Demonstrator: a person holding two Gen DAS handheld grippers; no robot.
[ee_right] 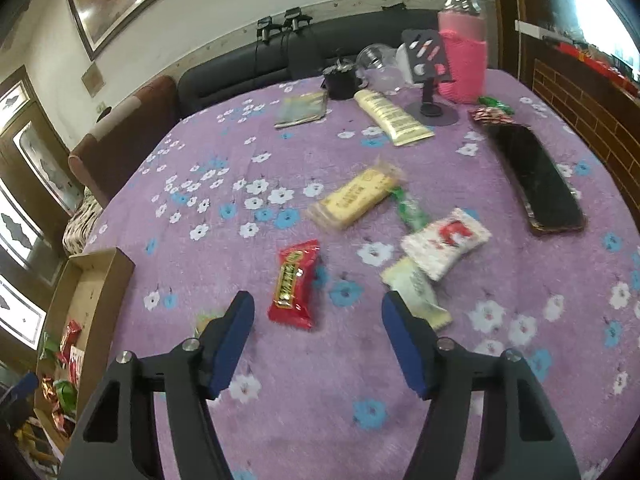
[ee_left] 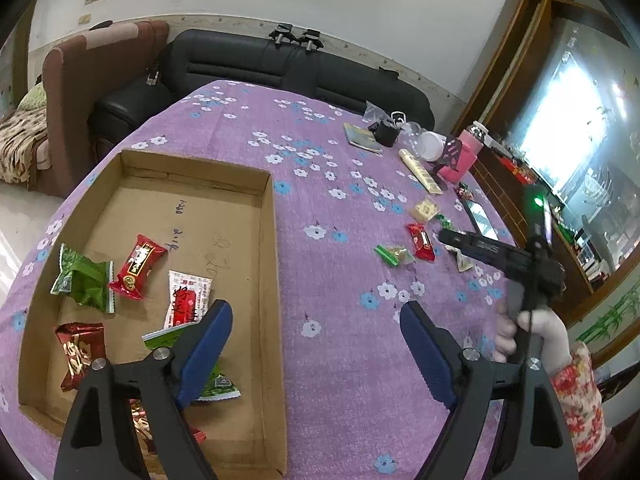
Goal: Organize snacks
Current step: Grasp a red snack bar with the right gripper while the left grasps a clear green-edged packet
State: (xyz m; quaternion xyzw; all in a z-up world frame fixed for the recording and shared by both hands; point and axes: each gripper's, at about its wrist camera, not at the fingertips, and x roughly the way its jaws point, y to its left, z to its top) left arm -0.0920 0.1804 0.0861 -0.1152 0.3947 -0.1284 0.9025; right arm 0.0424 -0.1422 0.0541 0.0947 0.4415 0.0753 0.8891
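Snacks are split between two spots right now: a bunch already sit in the cardboard box [ee_left: 272, 240] on the left of the table [ee_left: 340, 320], and the rest are still loose on the purple cloth over toward the right.

Left gripper [ee_left: 316, 336] hangs over the near right edge of the box, spread wide with nothing in it. Right gripper [ee_right: 318, 320] is also spread wide and empty, low over the cloth, with the red pack [ee_right: 294, 284] sitting just ahead of the gap between its tips. So I'd say we're mid-way through, at the "go get the next one" step. The next move looks like dropping the right one down around that red pack, closing on it, then carrying it over to the box. The wrapper's flat and slippery-looking, so the tips probably need to get right down to the cloth.

Right wrist view is the one that really shows the loose stuff: the yellow bar [ee_right: 354, 200], the white pack [ee_right: 446, 242], a pale pack [ee_right: 416, 292] right by the right tip, plus a phone [ee_right: 534, 178] and a pink bottle [ee_right: 462, 64] that aren't snacks. The box is only a sliver at its left edge.

Left wrist view gives the inside of the box properly: the green pack [ee_left: 84, 278], red ones, and a white one. It also catches the person's right hand [ee_left: 532, 332] holding the other tool.
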